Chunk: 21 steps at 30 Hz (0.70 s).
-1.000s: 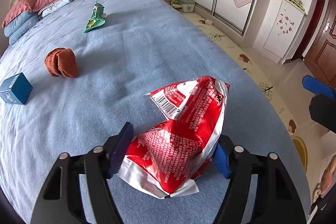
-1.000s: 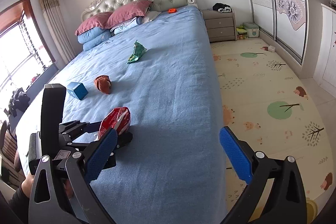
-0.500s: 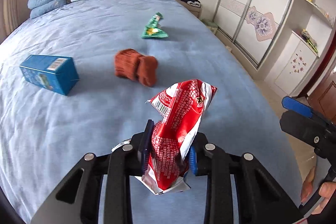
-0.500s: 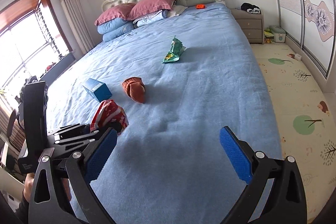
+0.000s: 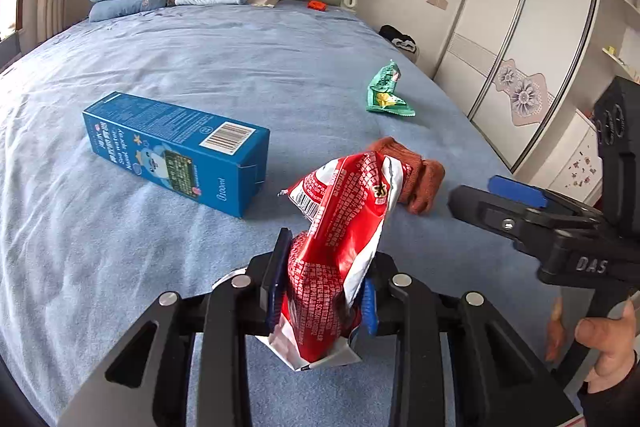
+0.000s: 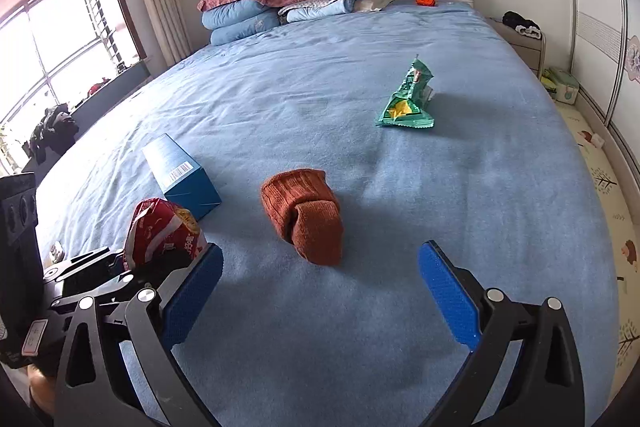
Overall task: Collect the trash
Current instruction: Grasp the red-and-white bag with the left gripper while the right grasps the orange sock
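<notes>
Blue box (image 5: 176, 151) lay flat on the bed (image 5: 240, 75). Left gripper (image 5: 325, 297) pinched a red wrapper (image 5: 340, 247), held upright, clear of the cover. Brown sock (image 6: 306, 213) lay just beyond. Green wrapper (image 6: 408, 99) sat farther up the bed. Right gripper (image 6: 320, 291) hovered with fingers spread wide, holding nothing.
</notes>
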Each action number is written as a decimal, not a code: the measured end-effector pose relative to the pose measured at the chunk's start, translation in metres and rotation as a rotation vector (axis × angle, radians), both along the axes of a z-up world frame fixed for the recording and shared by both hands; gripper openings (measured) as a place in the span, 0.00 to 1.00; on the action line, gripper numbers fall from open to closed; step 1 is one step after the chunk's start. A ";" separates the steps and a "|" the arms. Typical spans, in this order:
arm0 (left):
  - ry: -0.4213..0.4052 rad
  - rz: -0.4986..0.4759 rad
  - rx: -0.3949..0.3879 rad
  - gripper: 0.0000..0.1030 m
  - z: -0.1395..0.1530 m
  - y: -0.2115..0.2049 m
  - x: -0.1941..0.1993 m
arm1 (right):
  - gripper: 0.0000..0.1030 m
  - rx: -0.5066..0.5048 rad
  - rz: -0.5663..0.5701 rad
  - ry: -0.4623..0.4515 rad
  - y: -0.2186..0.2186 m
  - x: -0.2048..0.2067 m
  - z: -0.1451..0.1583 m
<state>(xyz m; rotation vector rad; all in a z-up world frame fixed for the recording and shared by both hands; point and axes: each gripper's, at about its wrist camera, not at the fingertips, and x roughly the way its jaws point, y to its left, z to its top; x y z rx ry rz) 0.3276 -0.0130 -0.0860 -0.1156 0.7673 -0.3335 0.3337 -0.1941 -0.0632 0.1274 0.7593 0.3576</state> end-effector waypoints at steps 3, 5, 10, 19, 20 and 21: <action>-0.031 -0.018 -0.001 0.30 0.004 -0.001 0.000 | 0.92 -0.010 0.007 -0.001 0.011 0.012 -0.002; -0.020 -0.017 -0.020 0.30 0.002 0.002 0.003 | 0.91 -0.008 0.008 0.017 0.016 0.022 -0.005; 0.009 0.026 -0.044 0.30 -0.004 0.016 0.007 | 0.42 -0.009 0.001 0.043 0.021 0.031 -0.017; -0.011 0.017 -0.071 0.30 -0.003 0.018 -0.002 | 0.32 0.060 0.025 0.021 0.012 -0.005 -0.008; -0.016 0.010 -0.079 0.30 -0.003 0.018 -0.004 | 0.32 0.063 0.024 0.020 0.010 -0.010 -0.006; -0.018 0.005 -0.087 0.30 -0.002 0.017 -0.007 | 0.32 0.067 0.021 0.018 0.008 -0.016 -0.005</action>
